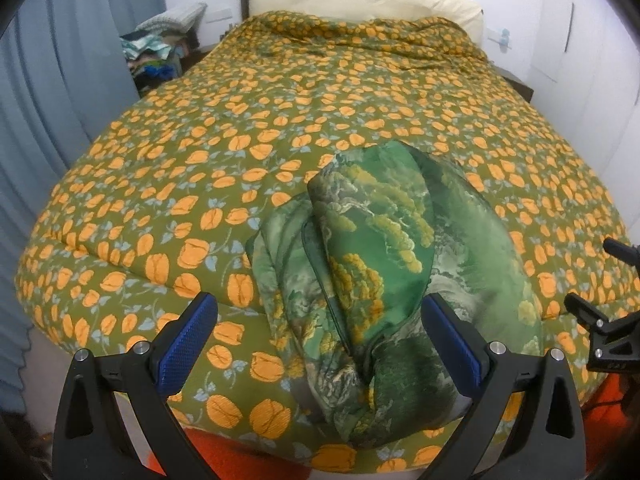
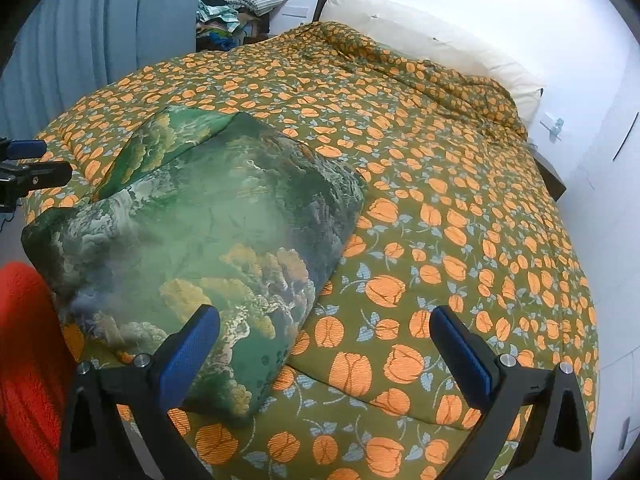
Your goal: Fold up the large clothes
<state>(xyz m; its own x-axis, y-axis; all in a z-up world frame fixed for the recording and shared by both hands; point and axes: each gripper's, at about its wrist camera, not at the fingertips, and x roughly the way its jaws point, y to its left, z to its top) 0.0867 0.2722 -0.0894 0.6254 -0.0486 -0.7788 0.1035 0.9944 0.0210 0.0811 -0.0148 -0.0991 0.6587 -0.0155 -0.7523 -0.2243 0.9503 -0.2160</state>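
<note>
A green garment (image 1: 384, 272) printed with trees and mountains lies folded into a thick bundle on the bed, near its front edge. The right wrist view shows the same garment (image 2: 208, 236) at lower left. My left gripper (image 1: 320, 312) hovers open over the bundle's near end, its blue pads (image 1: 188, 344) wide apart and holding nothing. My right gripper (image 2: 326, 324) is open too, straddling the bundle's right edge and the bare cover. The right gripper's black tips (image 1: 600, 320) show at the far right of the left wrist view.
The bed carries an olive cover with orange flowers (image 1: 280, 128) and a cream pillow (image 1: 360, 0) at the head. A pile of clothes (image 1: 160, 52) sits beside blue curtains (image 1: 60, 80) at left. Orange-red fabric (image 2: 28, 352) shows at the lower left.
</note>
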